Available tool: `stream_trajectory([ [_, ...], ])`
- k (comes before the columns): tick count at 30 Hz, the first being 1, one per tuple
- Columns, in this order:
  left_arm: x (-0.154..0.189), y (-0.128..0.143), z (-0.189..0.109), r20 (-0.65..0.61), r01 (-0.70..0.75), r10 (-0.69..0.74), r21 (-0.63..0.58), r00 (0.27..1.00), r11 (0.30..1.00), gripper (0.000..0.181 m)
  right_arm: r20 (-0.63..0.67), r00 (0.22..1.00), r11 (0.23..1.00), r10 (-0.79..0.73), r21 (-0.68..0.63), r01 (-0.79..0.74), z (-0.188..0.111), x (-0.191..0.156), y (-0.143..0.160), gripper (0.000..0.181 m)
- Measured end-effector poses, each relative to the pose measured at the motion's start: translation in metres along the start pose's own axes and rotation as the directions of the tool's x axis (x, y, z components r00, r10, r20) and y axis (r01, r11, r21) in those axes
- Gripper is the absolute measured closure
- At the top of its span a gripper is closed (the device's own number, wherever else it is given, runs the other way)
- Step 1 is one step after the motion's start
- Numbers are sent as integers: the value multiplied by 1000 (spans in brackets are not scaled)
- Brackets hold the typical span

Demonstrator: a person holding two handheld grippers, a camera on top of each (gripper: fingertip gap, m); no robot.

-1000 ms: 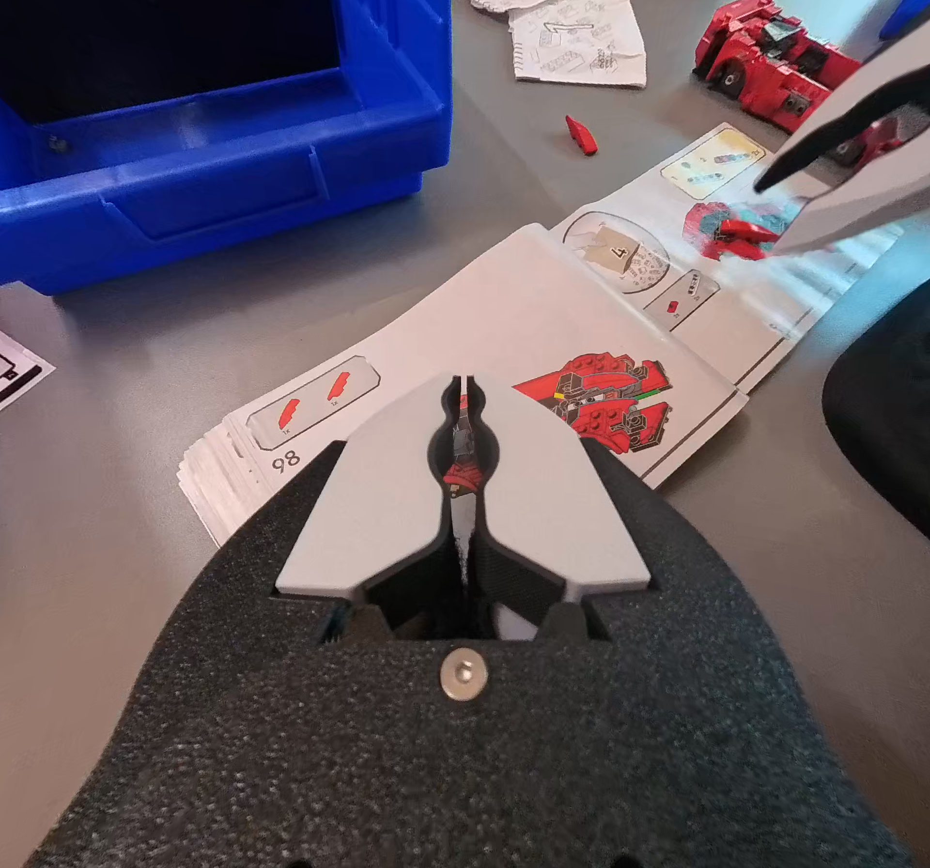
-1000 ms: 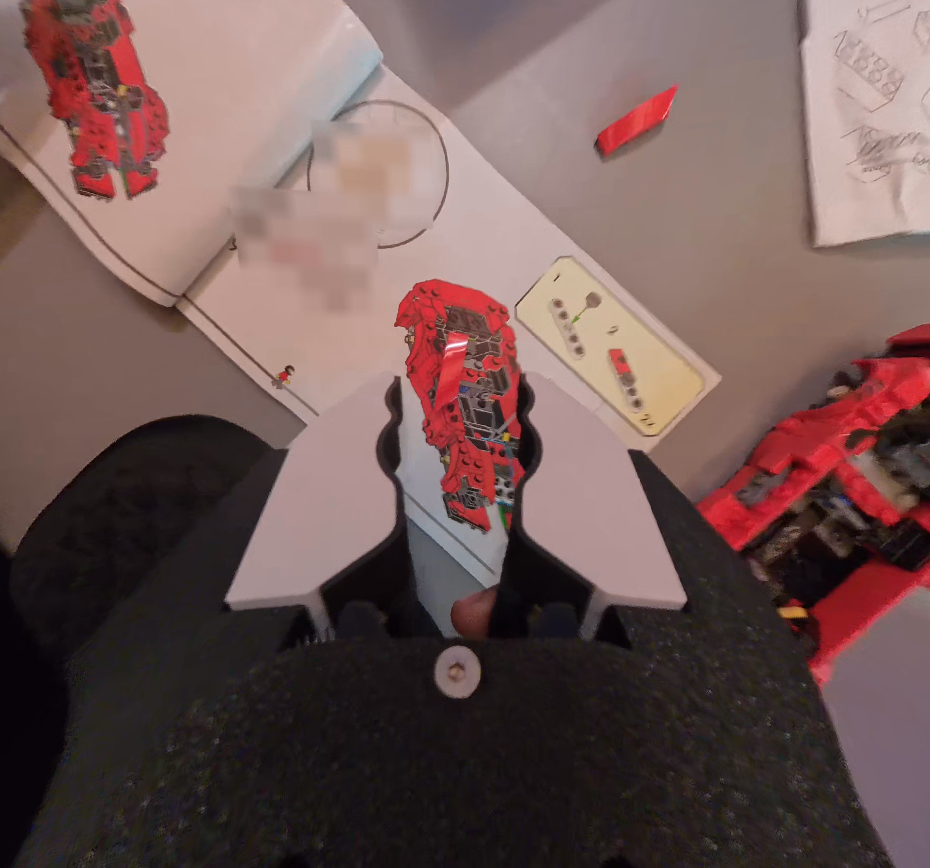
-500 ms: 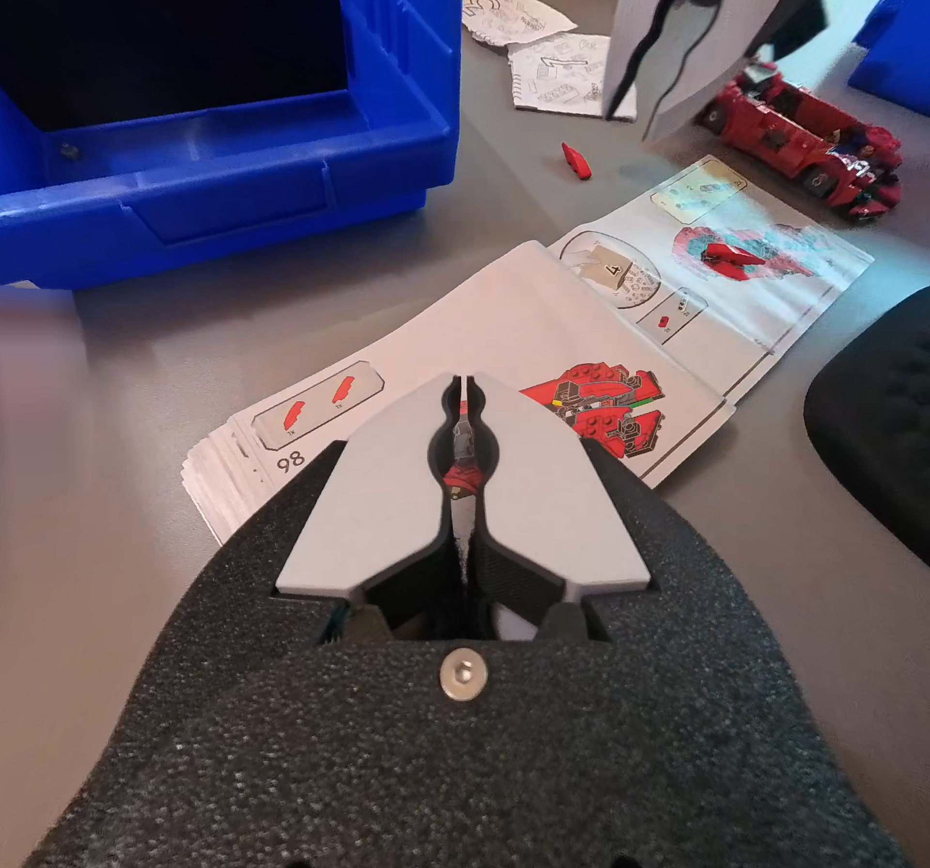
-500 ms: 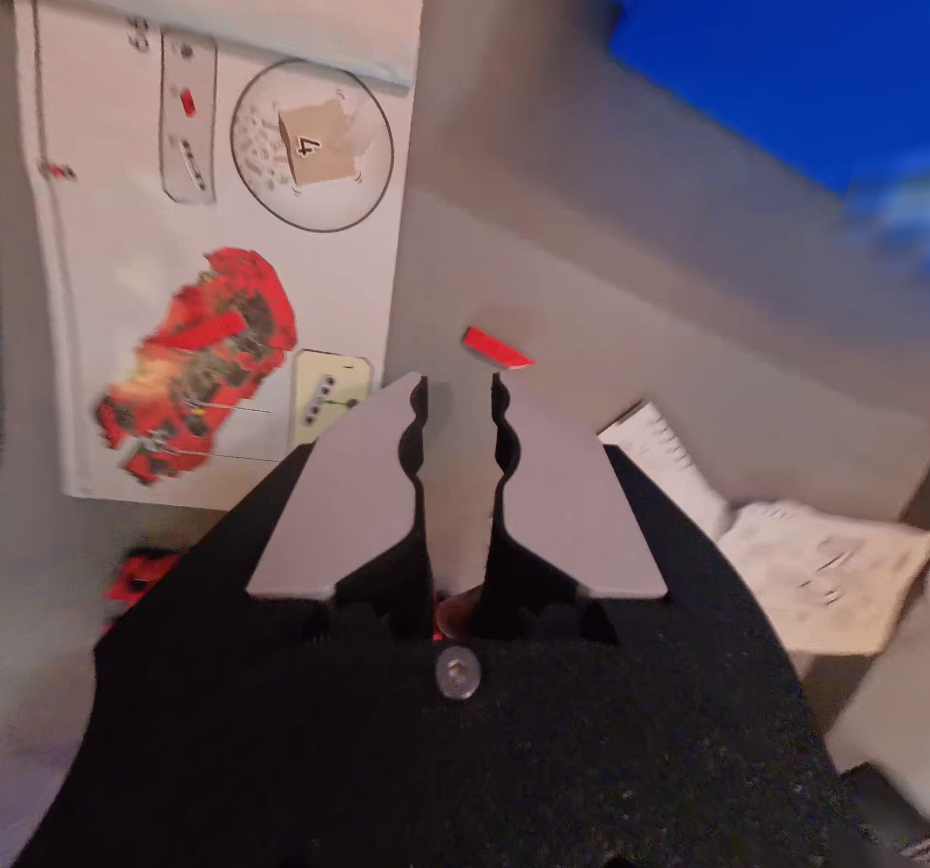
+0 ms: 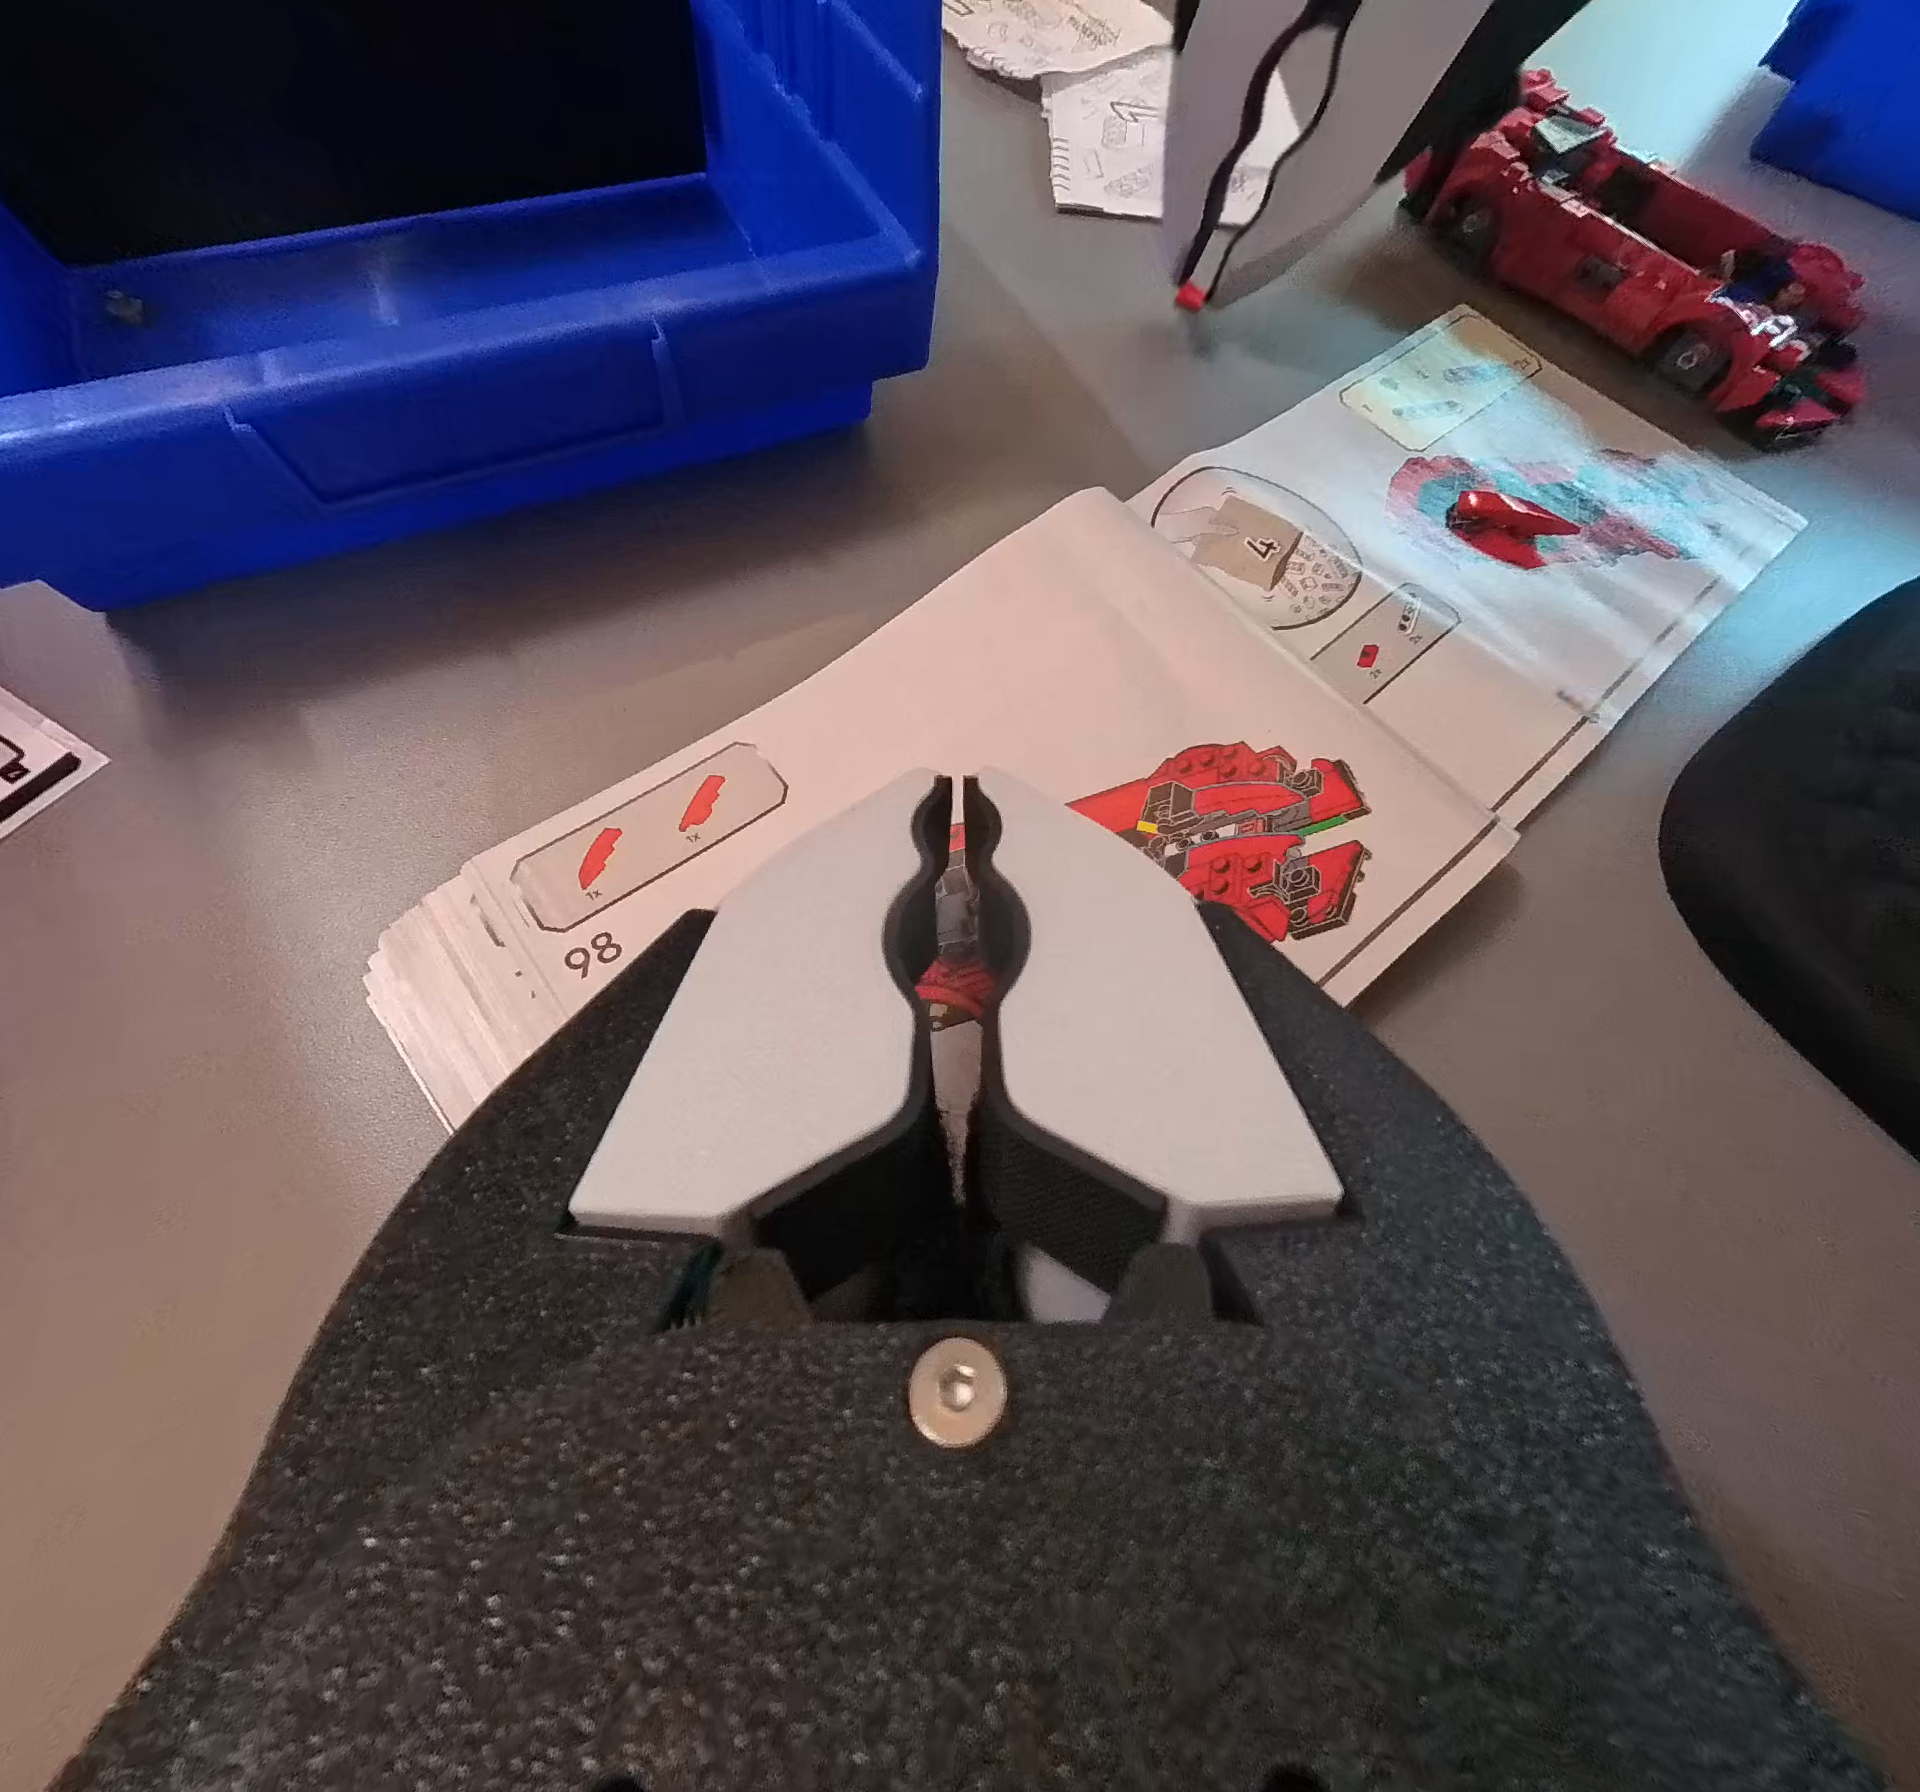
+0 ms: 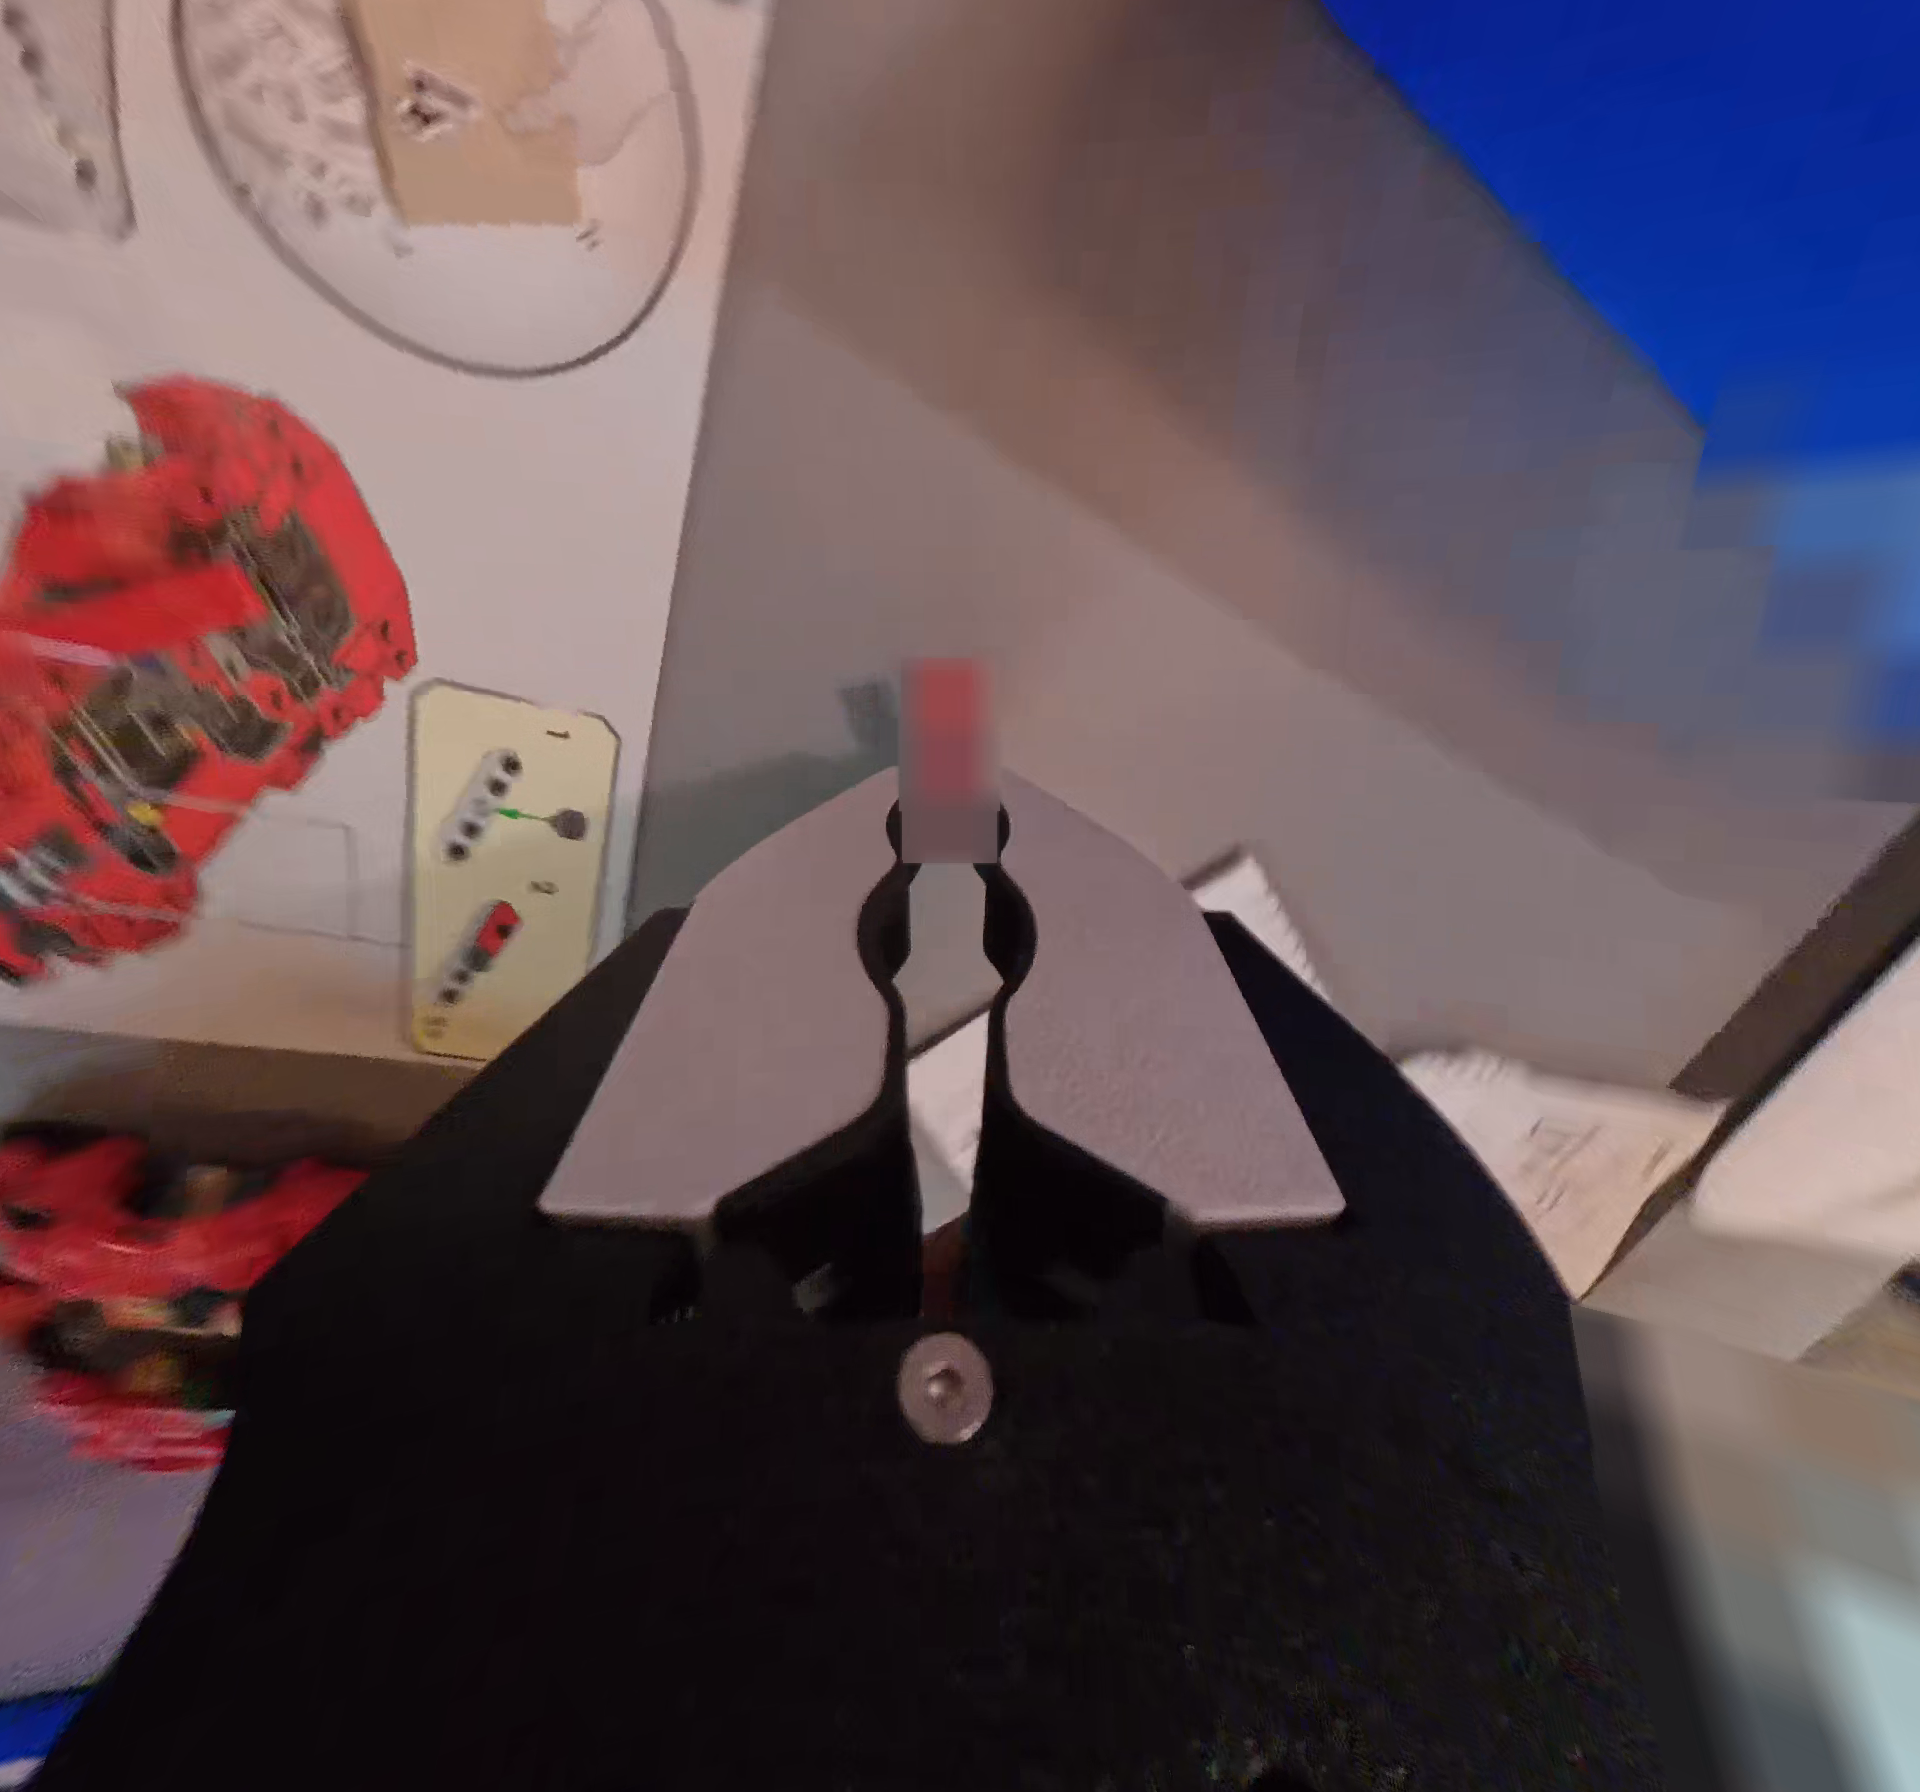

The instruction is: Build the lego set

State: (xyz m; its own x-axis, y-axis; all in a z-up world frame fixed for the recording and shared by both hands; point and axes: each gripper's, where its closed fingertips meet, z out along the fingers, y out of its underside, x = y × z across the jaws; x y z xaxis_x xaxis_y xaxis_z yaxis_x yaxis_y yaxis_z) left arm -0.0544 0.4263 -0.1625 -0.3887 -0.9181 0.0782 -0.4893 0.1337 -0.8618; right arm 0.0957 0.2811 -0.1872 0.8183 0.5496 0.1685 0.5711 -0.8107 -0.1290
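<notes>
Left wrist view: our left tool (image 5: 957, 786) hangs over the booklet (image 5: 1039, 662), tips together on nothing. The right tool (image 5: 1210, 282) has come down from above onto the red piece (image 5: 1190, 293) on the bench (image 5: 260, 911), near the car (image 5: 1621, 256).

Right wrist view: blurred; the right tool (image 6: 948, 833) has closed from apart and looks clamped on the red piece (image 6: 945, 724). We judge the pickup made; fitting comes next.

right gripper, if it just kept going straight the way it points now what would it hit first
Most likely the grey table. The right gripper points steeply down with a small red piece at its fingertips, so that piece would touch first. How far above the table it sits is unclear.
</notes>
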Motion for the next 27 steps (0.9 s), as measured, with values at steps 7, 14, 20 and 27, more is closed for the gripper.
stream_trajectory([
  [7,2,0,0,-5,-15,15,-1,1000,1000,180,159,664,644,731,160,-748,-47,-85,-33,173],
  [14,6,2,2,-8,-54,53,-20,999,998,180,91,387,368,917,172,-914,-29,-125,-46,173],
  [20,7,-1,-1,-21,-52,52,10,998,999,180,23,340,335,940,122,-934,-11,-122,-51,173],
  [27,7,-4,-4,-30,-34,35,40,999,999,180,47,336,328,941,129,-936,-11,-124,-57,160],
])
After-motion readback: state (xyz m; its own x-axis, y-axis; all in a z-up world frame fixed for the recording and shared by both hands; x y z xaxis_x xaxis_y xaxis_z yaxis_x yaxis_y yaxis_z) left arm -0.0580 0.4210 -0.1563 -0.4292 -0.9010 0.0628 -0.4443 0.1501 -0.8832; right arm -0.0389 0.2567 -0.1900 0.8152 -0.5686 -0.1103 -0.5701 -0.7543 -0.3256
